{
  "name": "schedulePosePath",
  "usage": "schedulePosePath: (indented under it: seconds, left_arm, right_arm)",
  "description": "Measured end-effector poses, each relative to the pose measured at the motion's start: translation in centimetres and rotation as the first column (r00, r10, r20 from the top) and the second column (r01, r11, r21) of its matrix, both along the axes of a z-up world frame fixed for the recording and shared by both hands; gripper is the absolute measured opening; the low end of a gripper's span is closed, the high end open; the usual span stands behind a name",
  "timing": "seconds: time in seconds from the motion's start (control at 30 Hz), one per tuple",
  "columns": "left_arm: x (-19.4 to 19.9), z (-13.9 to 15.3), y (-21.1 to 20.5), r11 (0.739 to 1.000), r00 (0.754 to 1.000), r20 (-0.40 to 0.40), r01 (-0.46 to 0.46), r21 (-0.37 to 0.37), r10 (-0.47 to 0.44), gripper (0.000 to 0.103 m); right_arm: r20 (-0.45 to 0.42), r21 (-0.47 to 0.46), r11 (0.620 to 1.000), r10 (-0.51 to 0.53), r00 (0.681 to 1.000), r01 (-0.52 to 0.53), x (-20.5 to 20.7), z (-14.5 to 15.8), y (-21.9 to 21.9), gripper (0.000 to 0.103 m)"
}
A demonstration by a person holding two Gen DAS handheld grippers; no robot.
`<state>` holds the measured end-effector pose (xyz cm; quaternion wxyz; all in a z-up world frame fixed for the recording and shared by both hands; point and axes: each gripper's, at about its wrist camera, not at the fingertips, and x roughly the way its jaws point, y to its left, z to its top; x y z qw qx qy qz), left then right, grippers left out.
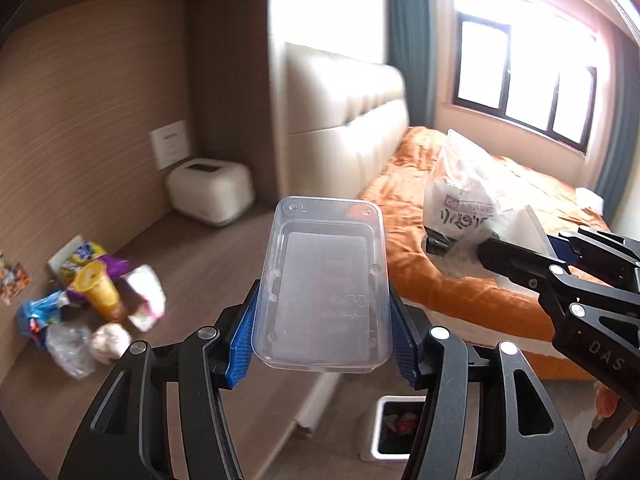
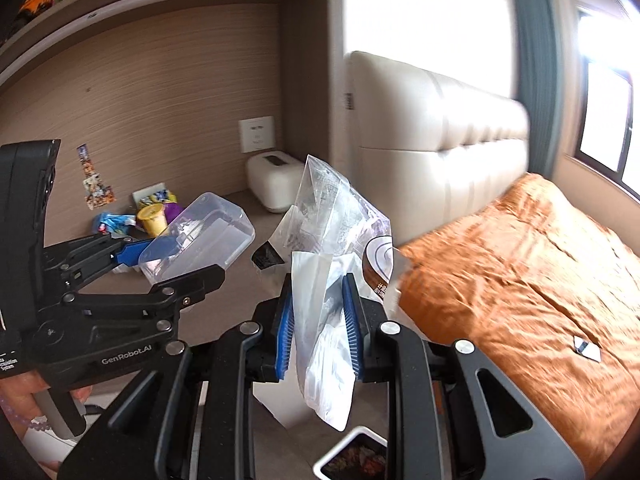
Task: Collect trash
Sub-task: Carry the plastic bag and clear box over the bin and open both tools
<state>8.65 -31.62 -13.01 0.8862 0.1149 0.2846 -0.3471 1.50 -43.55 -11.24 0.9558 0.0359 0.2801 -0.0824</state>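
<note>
Both grippers loaded, hanging over the bin by the bed.

Left gripper [image 1: 322, 340] clamps a clear plastic container [image 1: 324, 284] between its blue pads, the tub's base facing the camera, held in the air. In the left wrist view, the right gripper [image 1: 486, 248] reaches in from three o'clock, closed on a crumpled plastic bag [image 1: 464, 200] that hangs in front of the orange bedspread [image 1: 404, 192]. The right wrist view confirms it: the bag [image 2: 332, 280] is pinched between the blue pads. Down at six o'clock sits the white trash bin [image 1: 378, 428], with colourful rubbish already inside. Over at nine o'clock on the wooden desk [image 1: 192, 272], more litter waits: a yellow cup [image 1: 98, 290], wrappers and crumpled bags. A white toaster-like box [image 1: 210, 190] stands at the back of the desk.
</note>
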Motion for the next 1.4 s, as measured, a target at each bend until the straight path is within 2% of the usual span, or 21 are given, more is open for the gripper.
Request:
schedulePosePath:
  seconds: [0.33, 0.43, 0.57, 0.67, 0.77, 0.8, 0.87, 0.93, 1.2, 1.27, 1.4]
  left_arm:
    - [-5.1, -2.7, -5.8, 0.990, 0.990, -0.031, 0.140, 0.018, -0.140, 0.057]
    - [-6.2, -4.6, -7.3, 0.983, 0.983, -0.045, 0.180, 0.037, -0.178, 0.057]
    - [-7.2, -8.3, -9.0, 0.971, 0.972, -0.073, 0.227, 0.079, -0.222, 0.057]
    - [-7.6, -12.0, -10.3, 0.960, 0.964, -0.102, 0.255, 0.113, -0.244, 0.057]
    - [-8.1, -17.3, -11.6, 0.950, 0.956, -0.138, 0.277, 0.146, -0.257, 0.057]
    - [-8.3, -18.7, -12.0, 0.947, 0.954, -0.148, 0.282, 0.151, -0.261, 0.057]
    - [-8.6, -22.4, -12.7, 0.938, 0.947, -0.174, 0.298, 0.175, -0.269, 0.057]
    - [-8.9, -26.9, -13.6, 0.929, 0.942, -0.203, 0.308, 0.207, -0.267, 0.057]
    - [-8.8, -42.1, -15.0, 0.901, 0.919, -0.274, 0.352, 0.254, -0.282, 0.057]
    - [-8.6, -45.5, -14.9, 0.898, 0.915, -0.296, 0.355, 0.260, -0.276, 0.057]
    - [-8.6, -50.5, -14.7, 0.892, 0.901, -0.334, 0.369, 0.261, -0.275, 0.057]
  right_arm:
    - [-0.034, 0.016, 0.991, -0.133, 0.991, 0.134, -6.9, -1.9, -4.0, 0.025]
    - [-0.055, 0.031, 0.985, -0.166, 0.985, 0.168, -8.2, -3.4, -5.1, 0.025]
    - [-0.100, 0.045, 0.979, -0.192, 0.976, 0.197, -9.2, -7.1, -6.6, 0.025]
    - [-0.140, 0.061, 0.975, -0.204, 0.969, 0.215, -9.5, -10.6, -7.8, 0.025]
    - [-0.168, 0.084, 0.972, -0.202, 0.965, 0.219, -9.6, -14.4, -8.9, 0.025]
    - [-0.183, 0.098, 0.972, -0.194, 0.964, 0.214, -9.6, -16.7, -9.4, 0.025]
    - [-0.204, 0.108, 0.972, -0.185, 0.961, 0.210, -9.6, -19.6, -10.0, 0.025]
    - [-0.234, 0.121, 0.971, -0.175, 0.956, 0.207, -9.2, -23.9, -10.5, 0.025]
    - [-0.331, 0.187, 0.963, -0.123, 0.935, 0.193, -7.7, -39.0, -11.2, 0.025]
    - [-0.350, 0.195, 0.962, -0.114, 0.930, 0.191, -7.5, -41.9, -11.2, 0.025]
    - [-0.386, 0.190, 0.963, -0.106, 0.916, 0.191, -7.0, -47.5, -10.8, 0.025]
